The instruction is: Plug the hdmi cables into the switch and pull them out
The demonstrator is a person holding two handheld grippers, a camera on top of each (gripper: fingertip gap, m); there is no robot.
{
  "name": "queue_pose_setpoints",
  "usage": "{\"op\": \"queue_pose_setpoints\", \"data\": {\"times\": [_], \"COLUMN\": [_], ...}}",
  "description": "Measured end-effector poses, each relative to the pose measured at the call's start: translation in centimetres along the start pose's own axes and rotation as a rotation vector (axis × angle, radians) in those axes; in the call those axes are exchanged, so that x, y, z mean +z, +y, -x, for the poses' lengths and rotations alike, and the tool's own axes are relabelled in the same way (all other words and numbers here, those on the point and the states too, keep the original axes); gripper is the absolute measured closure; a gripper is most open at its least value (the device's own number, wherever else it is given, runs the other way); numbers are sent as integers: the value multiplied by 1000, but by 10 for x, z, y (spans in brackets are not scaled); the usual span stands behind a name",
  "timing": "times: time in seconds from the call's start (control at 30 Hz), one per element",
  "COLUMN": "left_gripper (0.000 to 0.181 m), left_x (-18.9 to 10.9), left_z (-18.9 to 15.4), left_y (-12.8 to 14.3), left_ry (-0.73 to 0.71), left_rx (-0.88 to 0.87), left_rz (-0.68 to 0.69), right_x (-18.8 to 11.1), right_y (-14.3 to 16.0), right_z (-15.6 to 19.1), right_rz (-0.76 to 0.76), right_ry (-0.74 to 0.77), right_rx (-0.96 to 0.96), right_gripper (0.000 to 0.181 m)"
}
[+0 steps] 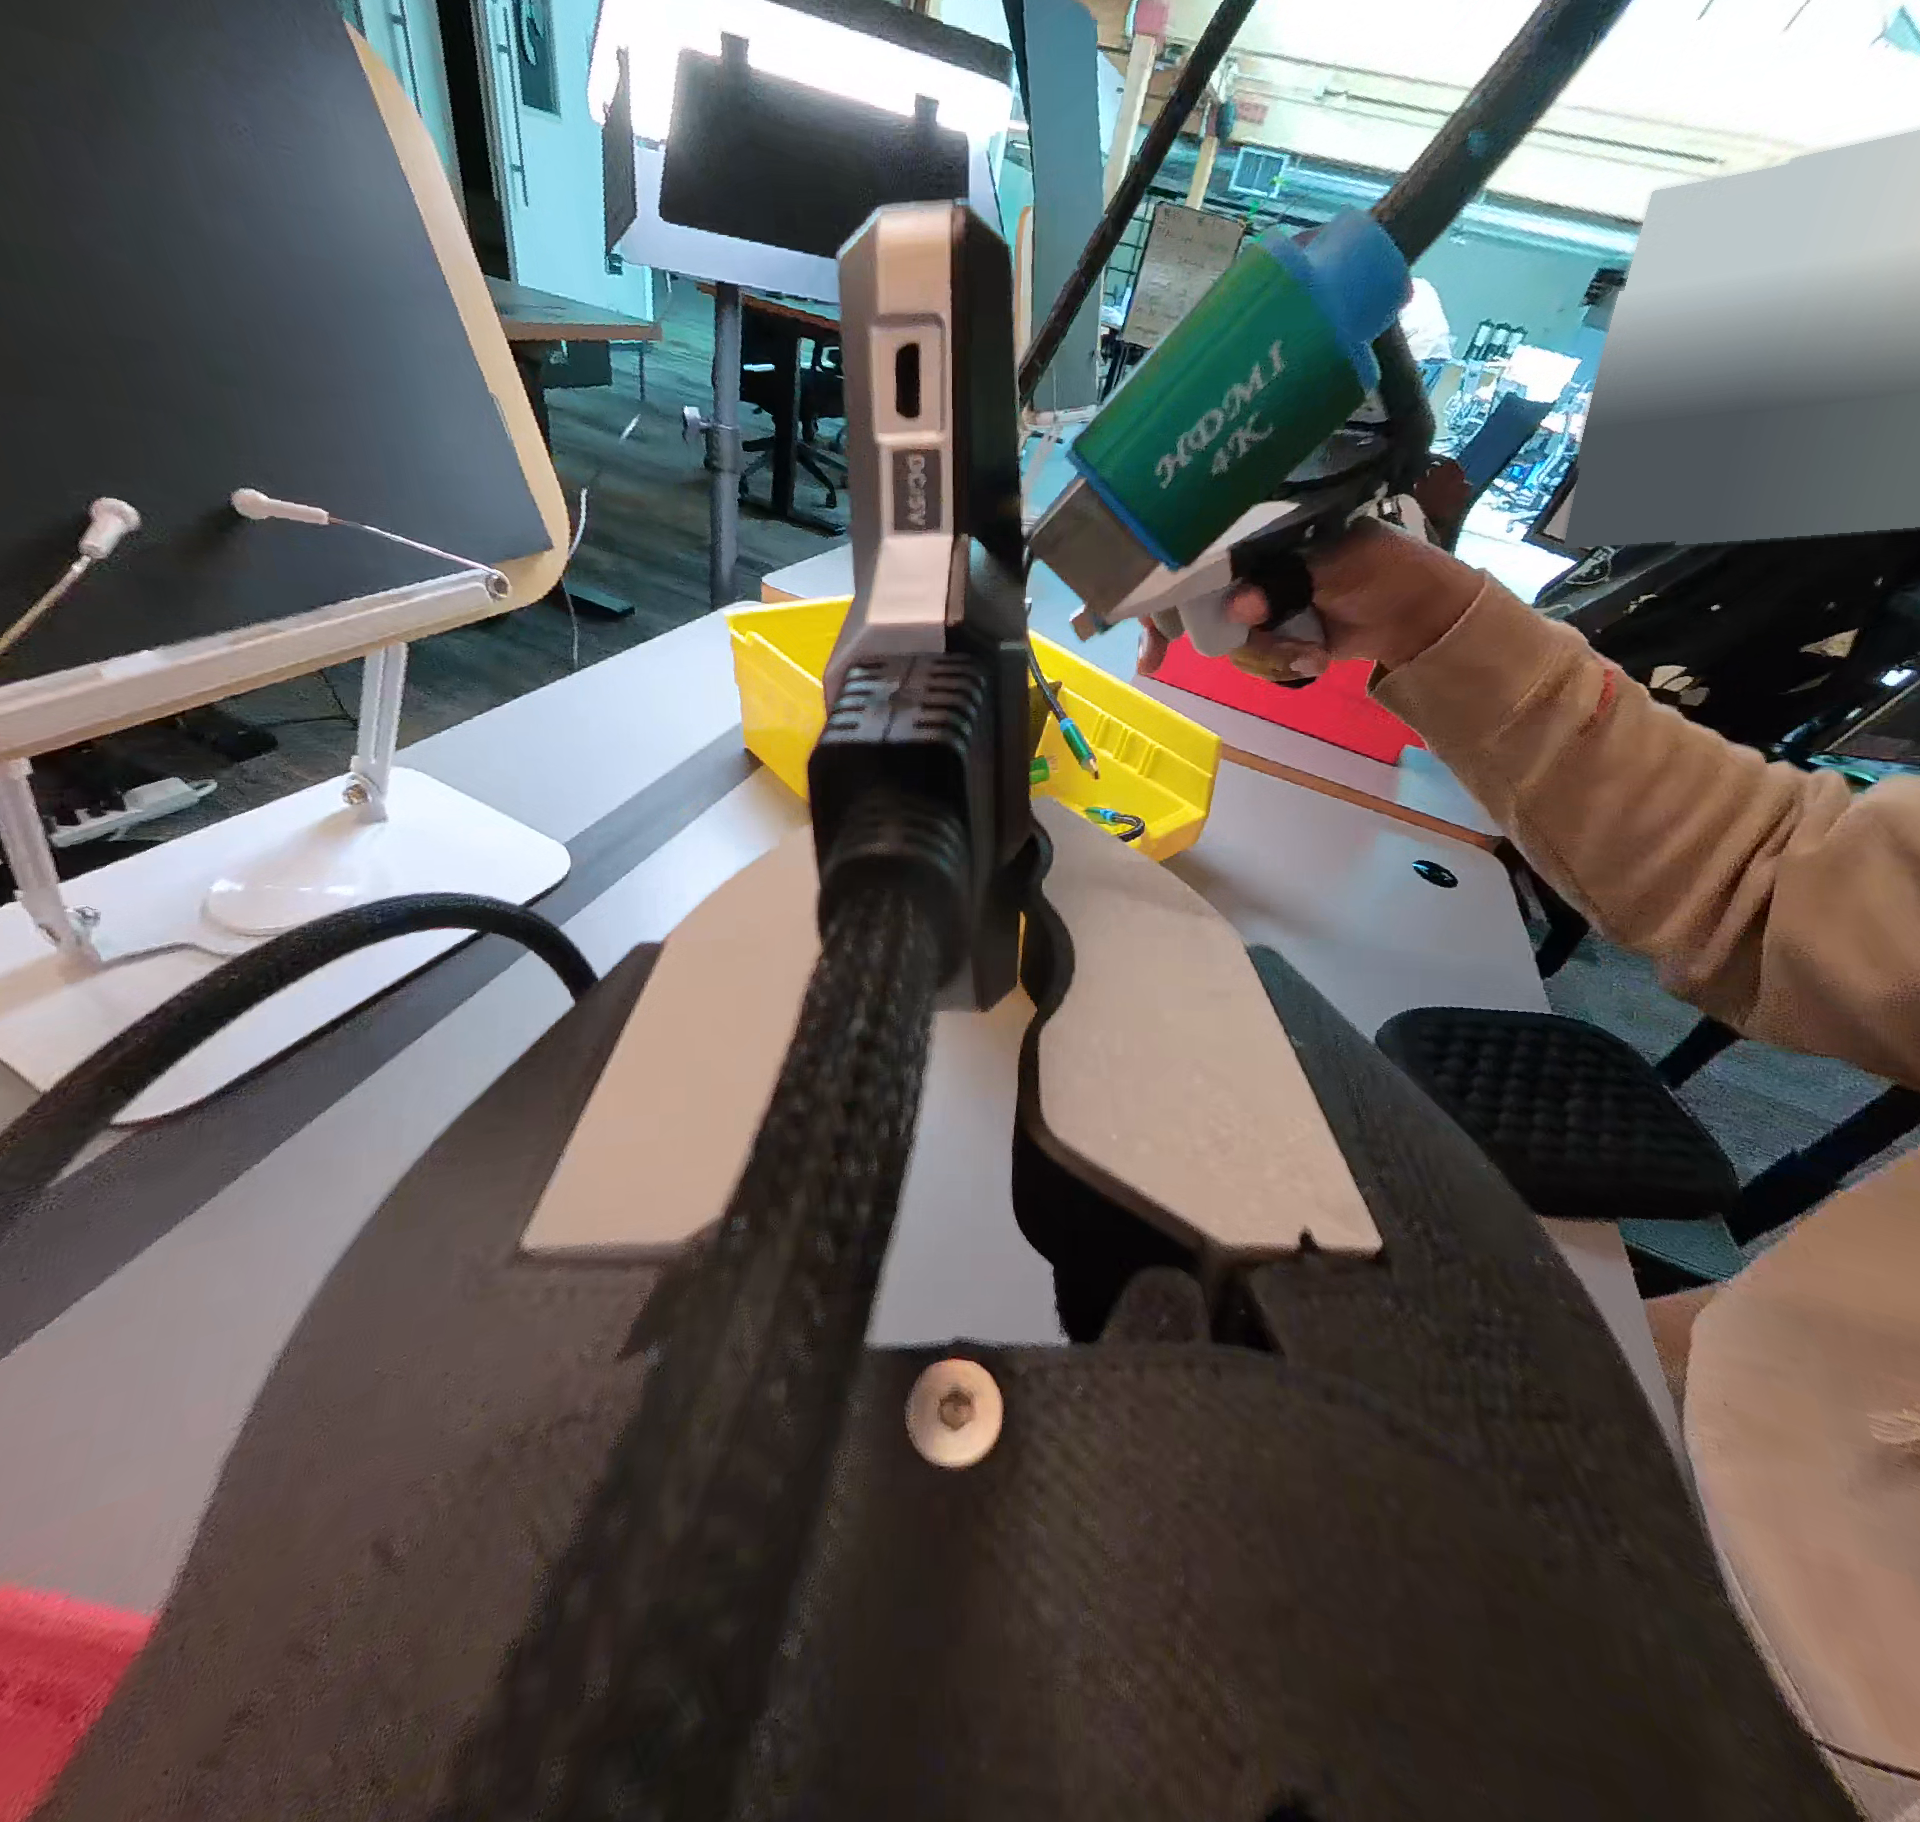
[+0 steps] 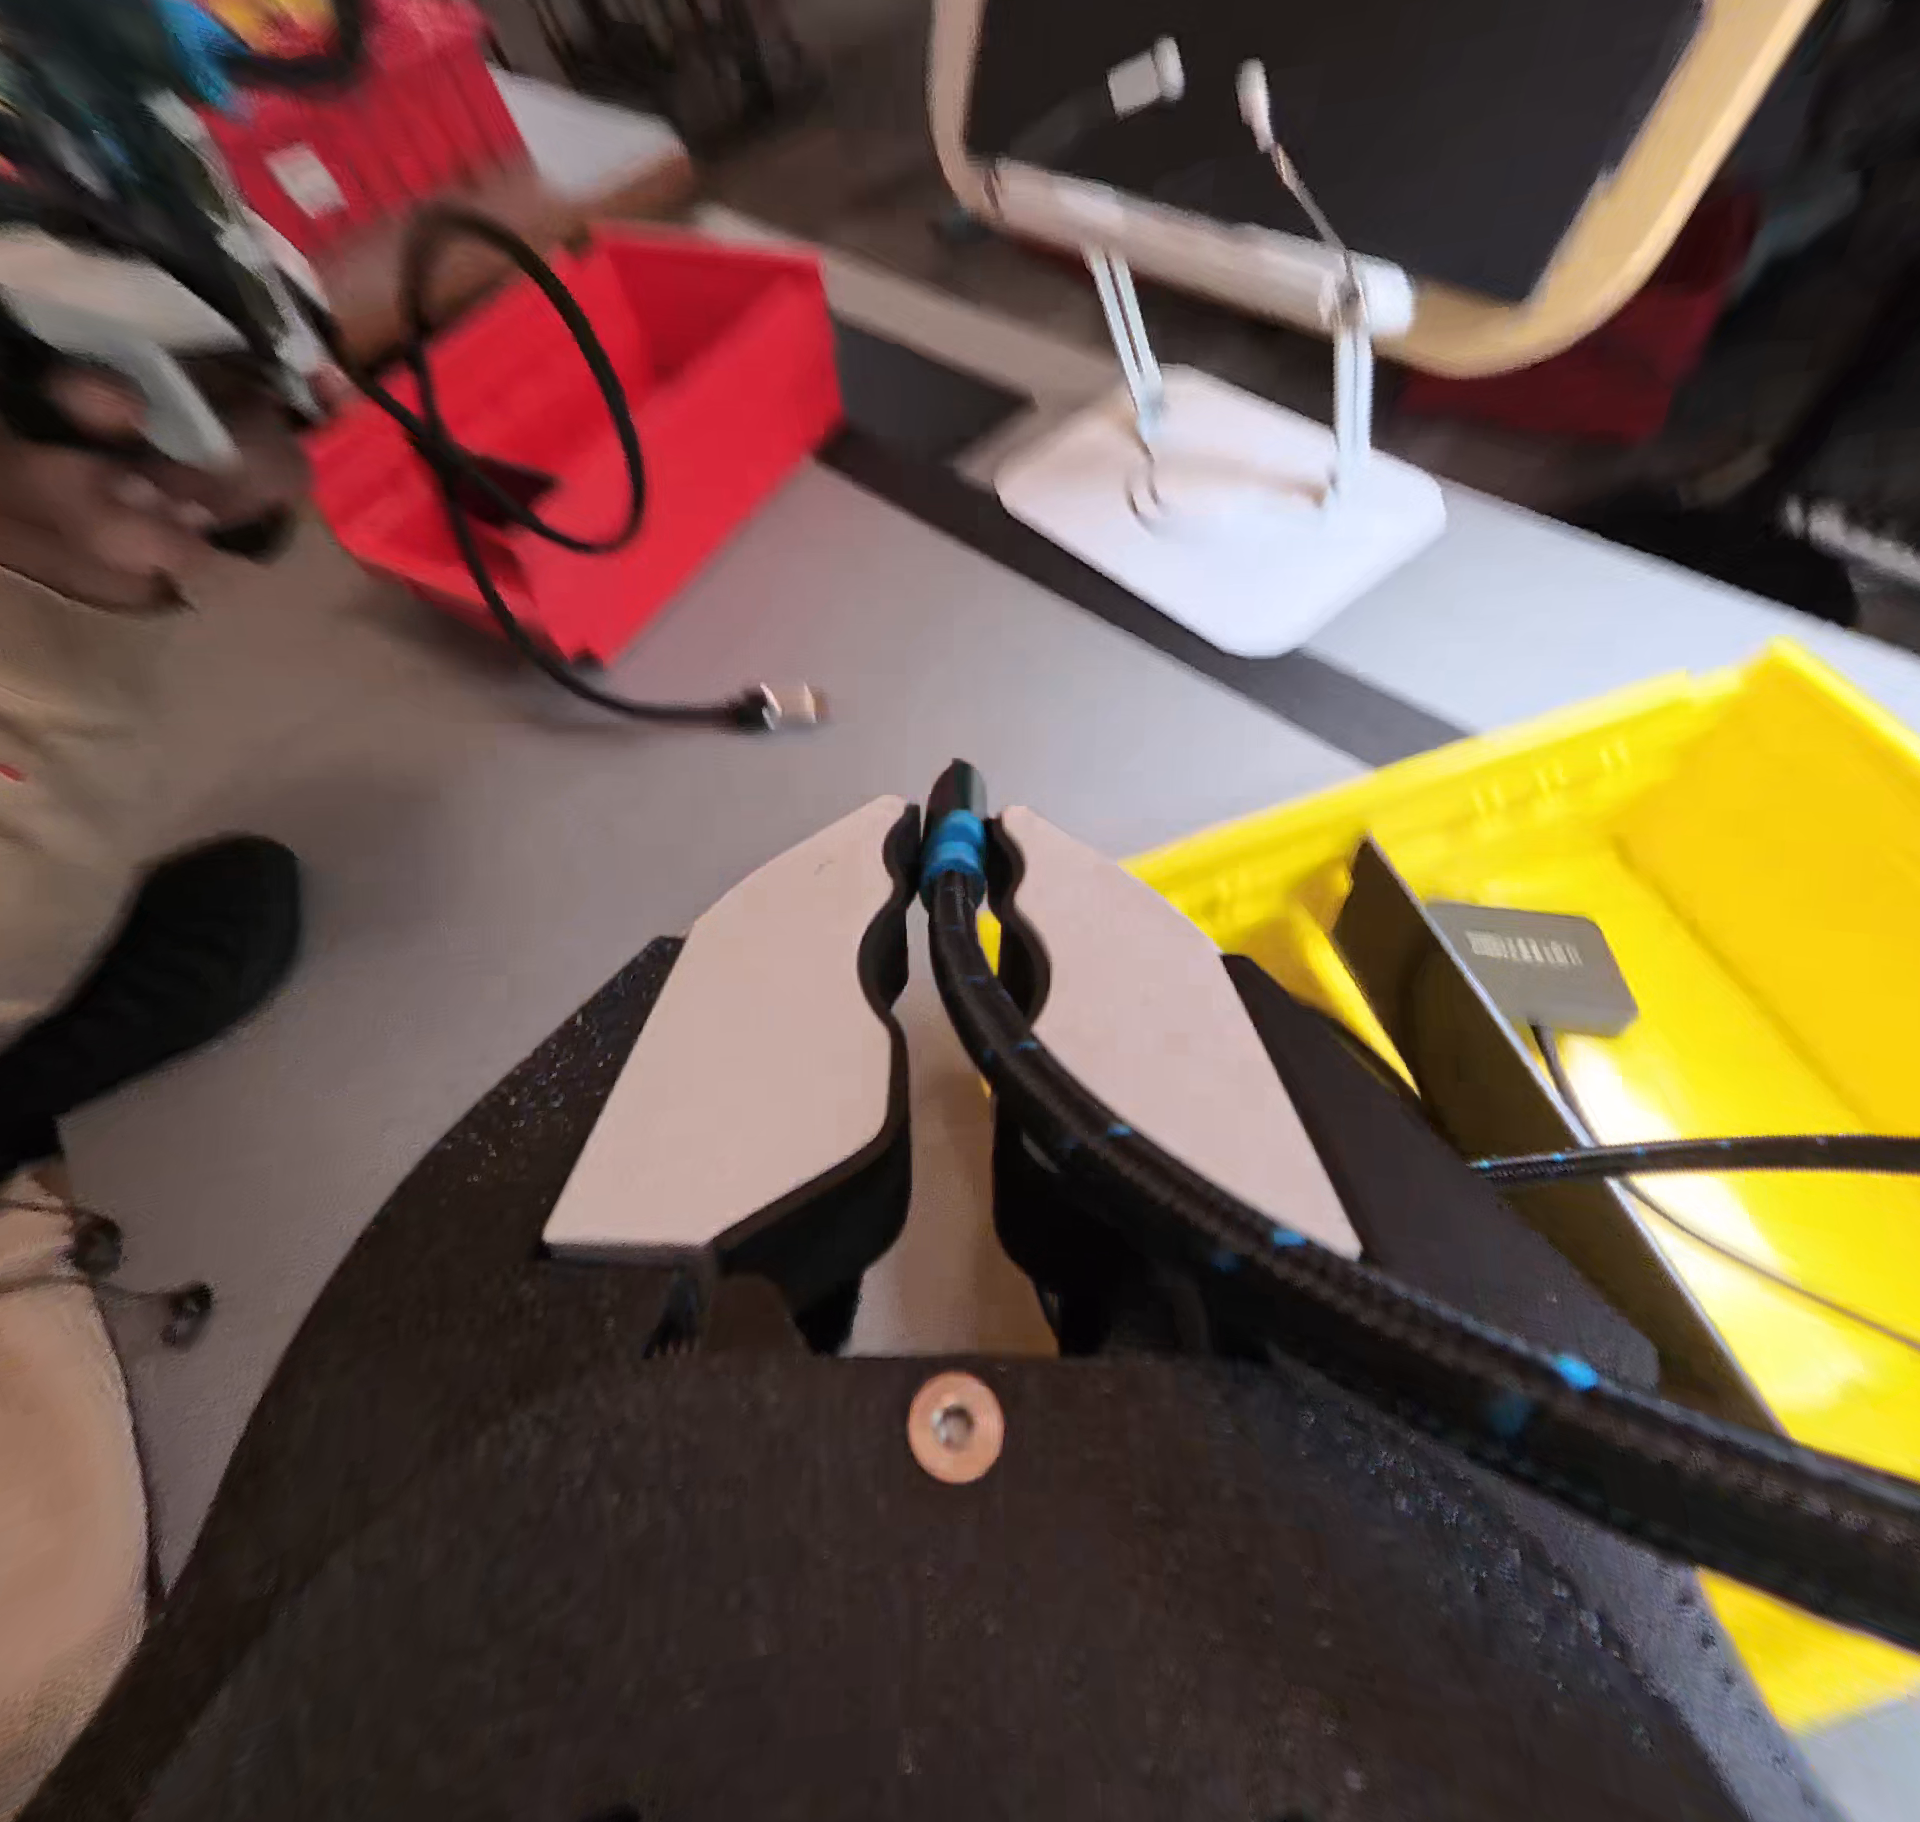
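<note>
In the left wrist view my left gripper is shut on the grey-and-black HDMI switch and holds it upright above the table. A black braided HDMI cable is plugged into the switch's near end and runs back over the gripper. An open port faces me on the switch's side. A green HDMI plug with blue ends hangs just right of the switch, apart from it, held by my right gripper. In the right wrist view, which is blurred, my right gripper is shut on that black-and-blue cable's blue collar.
A yellow bin holding a grey adapter stands behind the switch. A red bin has a black cable looped over it, plug on the grey table. A white stand carries a dark board.
</note>
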State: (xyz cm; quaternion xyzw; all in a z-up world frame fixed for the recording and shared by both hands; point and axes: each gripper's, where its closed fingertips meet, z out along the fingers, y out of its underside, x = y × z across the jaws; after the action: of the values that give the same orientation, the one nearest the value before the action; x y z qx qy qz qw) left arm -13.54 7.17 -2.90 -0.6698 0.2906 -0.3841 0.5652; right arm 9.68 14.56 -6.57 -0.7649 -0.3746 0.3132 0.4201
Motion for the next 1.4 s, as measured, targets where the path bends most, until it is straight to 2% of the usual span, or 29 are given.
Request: {"op": "queue_pose_setpoints", "data": {"times": [0.1, 0.23, 0.37, 0.57, 0.67, 0.8, 0.93, 1.13, 1.2, 1.23, 1.27, 1.3, 1.4], "left_gripper": [161, 161, 161, 161, 161, 161, 161, 161, 161, 161, 161, 161, 161], "left_x": [4, 9, 9, 5, 7, 10, 12, 14, 14, 13, 13, 12, 11], "left_z": [-1, 1, 6, 16, 17, 17, 17, 14, 15, 15, 15, 16, 18], "left_y": [2, 9, 13, 16, 19, 22, 24, 26, 27, 27, 27, 27, 27], "left_ry": [16, 23, 17, 0, 0, 6, 9, 12, 13, 12, 10, 8, 9], "left_rx": [-15, -28, -44, -58, -64, -63, -64, -64, -68, -69, -68, -68, -77], "left_rz": [3, 20, 27, 23, 29, 43, 46, 56, 56, 57, 58, 58, 52], "right_x": [4, 24, 46, 50, 38, 15, 6, 37, 46, 51, 55, 57, 52], "right_y": [44, 91, 118, 122, 123, 100, 79, 83, 80, 73, 67, 65, 72], "right_z": [-20, -46, -59, -29, -16, -6, -8, -37, -51, -50, -46, -40, -40], "right_rz": [253, 514, 659, 629, 619, 508, 373, 313, 265, 206, 163, 159, 293], "right_ry": [62, 131, 140, 66, 62, 84, 131, 240, 266, 226, 169, 118, 106], "right_rx": [22, -34, -113, -191, -230, -244, -206, -48, 63, 99, 114, 104, 12], "right_gripper": [169, 169, 166, 164, 152, 144, 143, 135, 142, 164, 174, 174, 177]}}
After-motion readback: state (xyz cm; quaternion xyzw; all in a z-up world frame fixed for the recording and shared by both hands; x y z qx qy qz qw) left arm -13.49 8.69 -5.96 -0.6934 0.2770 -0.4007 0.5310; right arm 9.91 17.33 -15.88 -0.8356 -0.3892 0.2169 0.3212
